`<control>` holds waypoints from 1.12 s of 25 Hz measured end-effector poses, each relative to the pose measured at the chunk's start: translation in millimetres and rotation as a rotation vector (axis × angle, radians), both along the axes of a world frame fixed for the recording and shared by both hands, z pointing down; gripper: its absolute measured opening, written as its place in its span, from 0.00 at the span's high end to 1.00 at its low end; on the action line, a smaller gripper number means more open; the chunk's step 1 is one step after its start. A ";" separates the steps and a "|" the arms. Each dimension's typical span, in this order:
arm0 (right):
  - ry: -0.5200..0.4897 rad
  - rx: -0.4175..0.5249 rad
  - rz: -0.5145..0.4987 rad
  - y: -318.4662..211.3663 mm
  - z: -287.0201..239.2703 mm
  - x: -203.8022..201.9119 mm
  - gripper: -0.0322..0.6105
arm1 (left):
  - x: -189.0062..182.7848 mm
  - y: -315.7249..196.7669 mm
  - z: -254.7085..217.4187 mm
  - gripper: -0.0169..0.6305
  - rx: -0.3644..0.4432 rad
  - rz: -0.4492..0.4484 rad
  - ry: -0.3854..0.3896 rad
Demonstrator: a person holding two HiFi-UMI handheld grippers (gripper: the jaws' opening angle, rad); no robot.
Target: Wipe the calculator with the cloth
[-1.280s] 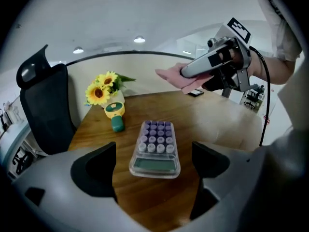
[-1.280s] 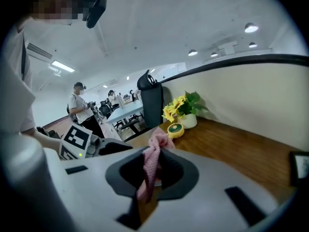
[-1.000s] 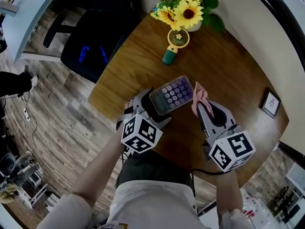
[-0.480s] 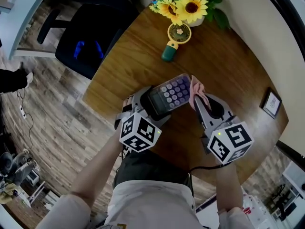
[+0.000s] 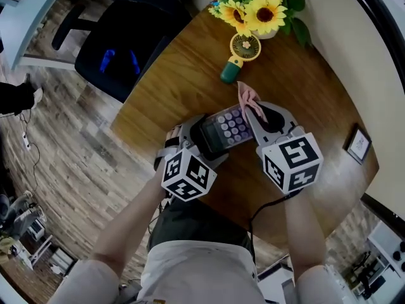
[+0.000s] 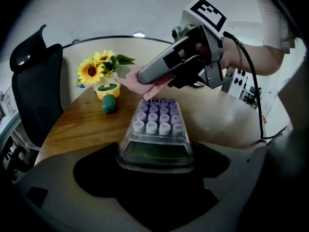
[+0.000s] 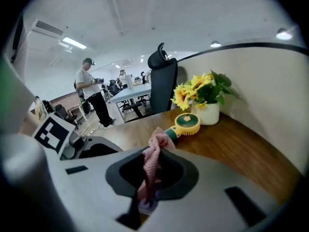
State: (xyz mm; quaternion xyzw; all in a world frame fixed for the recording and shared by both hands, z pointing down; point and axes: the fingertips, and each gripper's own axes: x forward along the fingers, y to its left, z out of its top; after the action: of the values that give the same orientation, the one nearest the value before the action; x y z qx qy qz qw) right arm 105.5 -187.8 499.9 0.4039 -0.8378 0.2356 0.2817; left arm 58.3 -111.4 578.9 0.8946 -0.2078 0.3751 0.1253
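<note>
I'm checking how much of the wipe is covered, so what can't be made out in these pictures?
- Left gripper view: the calculator display reading, too dark and blurred.
- Head view: calculator keys beneath the cloth and right gripper, covered by them.
- Head view: the picture frame contents, too small.

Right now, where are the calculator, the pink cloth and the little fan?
calculator (image 6: 157, 122): left gripper view, purple keys.
pink cloth (image 7: 152, 157): right gripper view, bunched middle.
little fan (image 5: 245, 46): head view, round yellow head.
</note>
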 end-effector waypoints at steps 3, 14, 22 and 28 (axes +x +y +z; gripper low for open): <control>0.050 -0.020 -0.041 -0.2 14.5 -7.1 0.89 | 1.9 1.8 0.7 0.25 -0.006 -0.005 0.002; 0.102 -0.080 -0.035 31.0 34.9 4.3 0.89 | 1.5 0.1 -2.5 0.25 0.014 -0.013 0.027; -0.016 -0.164 0.102 70.4 38.0 31.3 0.89 | 1.2 0.1 -3.3 0.25 0.019 -0.011 0.033; 0.109 -0.304 0.105 101.9 56.1 57.4 0.89 | 0.9 0.4 -1.5 0.25 0.018 -0.008 0.024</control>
State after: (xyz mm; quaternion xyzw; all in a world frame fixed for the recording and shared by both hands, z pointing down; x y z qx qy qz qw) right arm 162.9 -85.9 555.9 0.4121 -0.7537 0.3519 0.3718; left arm 59.2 -111.0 577.3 0.8994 -0.2131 0.3618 0.1216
